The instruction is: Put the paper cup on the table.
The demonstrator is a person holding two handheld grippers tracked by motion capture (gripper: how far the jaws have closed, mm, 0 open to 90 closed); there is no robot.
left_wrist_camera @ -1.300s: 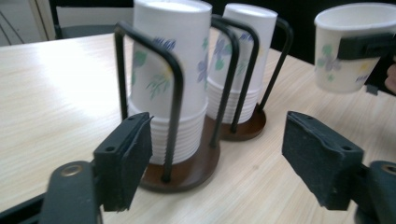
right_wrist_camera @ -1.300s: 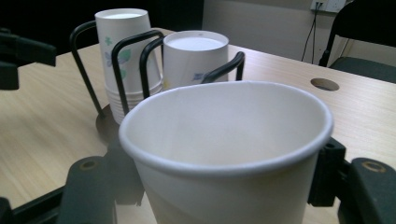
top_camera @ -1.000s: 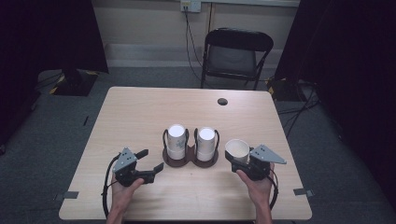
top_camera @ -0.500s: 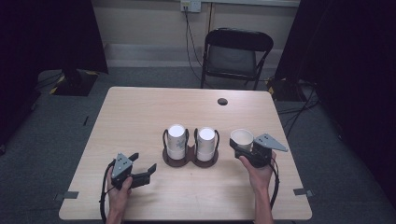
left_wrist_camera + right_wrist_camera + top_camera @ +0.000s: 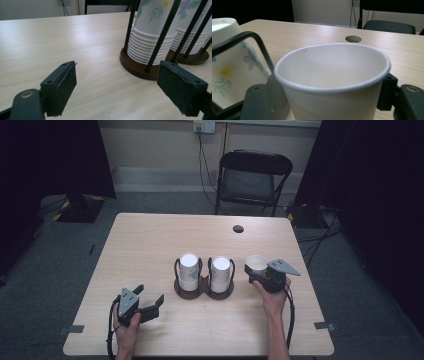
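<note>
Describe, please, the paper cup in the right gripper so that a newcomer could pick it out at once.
On the wooden table, look right of the dark double cup holder with its two upside-down stacks. The single paper cup sits between the right gripper's jaws. Unlike the stacked cups, it stands mouth up, outside the holder.

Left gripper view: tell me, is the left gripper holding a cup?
No, the left gripper stands open over bare table, with the cup stacks in the holder beyond it.

A light wooden table (image 5: 150, 245) with a round cable hole (image 5: 238, 228) near its far edge. At its centre stands a dark two-slot cup holder (image 5: 203, 290) (each slot stacked with upturned floral paper cups (image 5: 189, 270)).
</note>
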